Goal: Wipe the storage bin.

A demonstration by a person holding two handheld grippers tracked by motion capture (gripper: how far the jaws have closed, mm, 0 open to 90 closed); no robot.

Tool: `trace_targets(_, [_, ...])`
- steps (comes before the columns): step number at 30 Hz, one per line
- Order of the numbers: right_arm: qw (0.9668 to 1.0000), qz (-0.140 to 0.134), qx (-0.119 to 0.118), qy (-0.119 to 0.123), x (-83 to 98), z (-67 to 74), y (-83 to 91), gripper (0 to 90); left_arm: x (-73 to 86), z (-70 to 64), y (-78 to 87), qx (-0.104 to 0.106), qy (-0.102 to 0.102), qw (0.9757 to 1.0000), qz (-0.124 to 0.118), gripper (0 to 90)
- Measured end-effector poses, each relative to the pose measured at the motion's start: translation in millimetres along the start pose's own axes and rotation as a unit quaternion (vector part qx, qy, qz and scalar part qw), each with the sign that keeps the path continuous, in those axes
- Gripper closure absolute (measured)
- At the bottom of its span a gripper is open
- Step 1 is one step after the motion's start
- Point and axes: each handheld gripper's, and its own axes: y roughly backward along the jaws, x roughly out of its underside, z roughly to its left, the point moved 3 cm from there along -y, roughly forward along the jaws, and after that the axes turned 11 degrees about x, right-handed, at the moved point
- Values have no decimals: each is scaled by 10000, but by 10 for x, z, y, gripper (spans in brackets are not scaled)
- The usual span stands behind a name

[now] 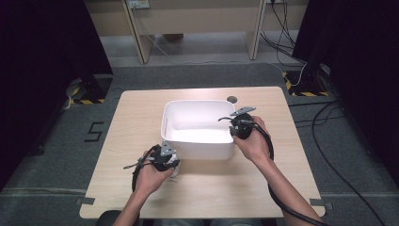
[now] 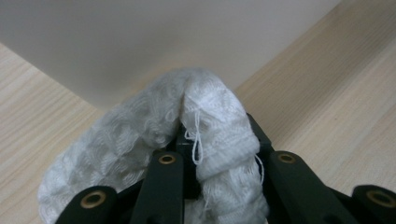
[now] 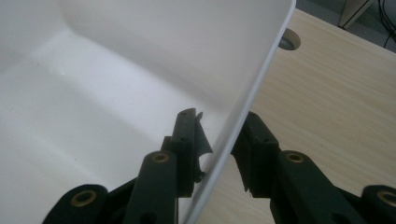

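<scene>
We clamp the left tongs (image 2: 189,140) on a white cloth (image 2: 154,140) beside the tub (image 1: 197,149); our right tongs (image 3: 219,154) straddle its wall, seemingly steadying it, grip unclear.

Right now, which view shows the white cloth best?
The left gripper view: the cloth bunches between the left gripper jaws, weave clear. In the high view it is a white scrap under that hand, beside the tub.
</scene>
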Motion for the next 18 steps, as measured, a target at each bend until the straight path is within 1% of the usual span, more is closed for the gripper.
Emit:
trace_targets(7, [10000,8,-5,-1,-2,-3,-1,706,-26,-50,-59,23,-70,10000,31,739])
trace_targets(13, [10000,13,-9,-1,-1,-7,-3,706,-41,-45,-64,40,-39,10000,10,740])
trace_targets(15, [10000,14,-13,-7,0,-8,-3,706,-43,-47,-62,44,-9,10000,-30,741])
trace_targets(18, [10000,16,-7,-3,0,-6,-1,706,-48,-52,-53,47,-44,10000,-49,744])
